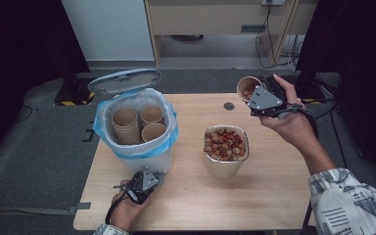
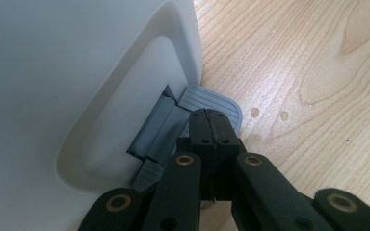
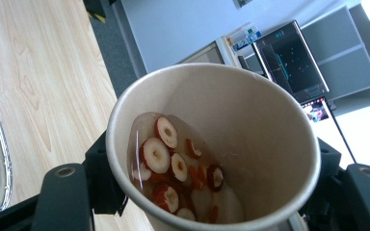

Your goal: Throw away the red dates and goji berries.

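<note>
A white pedal bin (image 1: 149, 161) with a blue liner stands at the table's left, its grey lid (image 1: 125, 81) raised. Several empty paper cups (image 1: 126, 122) sit inside. My left gripper (image 1: 151, 174) is low at the bin's front base. In the left gripper view it (image 2: 215, 126) is shut, its tips resting on the grey pedal (image 2: 212, 98). At the far right my right gripper (image 1: 252, 94) is shut on a tilted paper cup (image 1: 247, 87). The right gripper view shows that cup (image 3: 250, 110) between the jaws of the gripper (image 3: 214, 166), holding liquid and red-rimmed fruit slices (image 3: 166, 159).
A foil container (image 1: 225, 169) heaped with the same red slices stands at the table's middle. A round cable hole (image 1: 229, 105) lies near the far edge. Bare wood (image 1: 274, 191) spreads across the front and right. Cabinets and cables stand beyond the table.
</note>
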Action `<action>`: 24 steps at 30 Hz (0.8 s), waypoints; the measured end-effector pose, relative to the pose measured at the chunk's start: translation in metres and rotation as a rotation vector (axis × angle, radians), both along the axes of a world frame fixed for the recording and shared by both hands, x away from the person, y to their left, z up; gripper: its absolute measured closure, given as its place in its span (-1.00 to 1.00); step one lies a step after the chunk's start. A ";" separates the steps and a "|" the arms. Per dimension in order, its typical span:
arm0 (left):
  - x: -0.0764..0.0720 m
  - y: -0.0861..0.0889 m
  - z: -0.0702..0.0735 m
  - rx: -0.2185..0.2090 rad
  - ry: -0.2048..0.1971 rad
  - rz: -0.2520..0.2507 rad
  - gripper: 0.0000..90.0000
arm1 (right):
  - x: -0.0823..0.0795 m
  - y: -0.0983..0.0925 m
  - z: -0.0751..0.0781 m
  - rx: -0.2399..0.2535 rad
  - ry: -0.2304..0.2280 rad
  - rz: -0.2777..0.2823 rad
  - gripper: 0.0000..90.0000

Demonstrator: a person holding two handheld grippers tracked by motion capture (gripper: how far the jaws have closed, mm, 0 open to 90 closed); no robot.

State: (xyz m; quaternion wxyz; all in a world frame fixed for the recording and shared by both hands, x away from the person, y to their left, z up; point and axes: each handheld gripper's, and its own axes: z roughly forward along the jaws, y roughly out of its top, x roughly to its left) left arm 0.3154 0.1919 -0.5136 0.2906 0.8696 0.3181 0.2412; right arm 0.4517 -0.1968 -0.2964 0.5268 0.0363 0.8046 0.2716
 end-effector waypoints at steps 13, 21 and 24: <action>0.000 0.000 0.000 -0.001 0.001 0.000 0.99 | -0.007 0.006 0.000 -0.101 -0.030 0.008 -0.33; 0.000 0.000 0.000 -0.002 0.001 0.000 0.99 | -0.010 0.007 0.004 -0.128 -0.046 0.015 -0.33; 0.000 0.000 0.000 -0.002 0.001 0.001 0.99 | -0.010 0.007 0.007 -0.162 -0.064 0.016 -0.33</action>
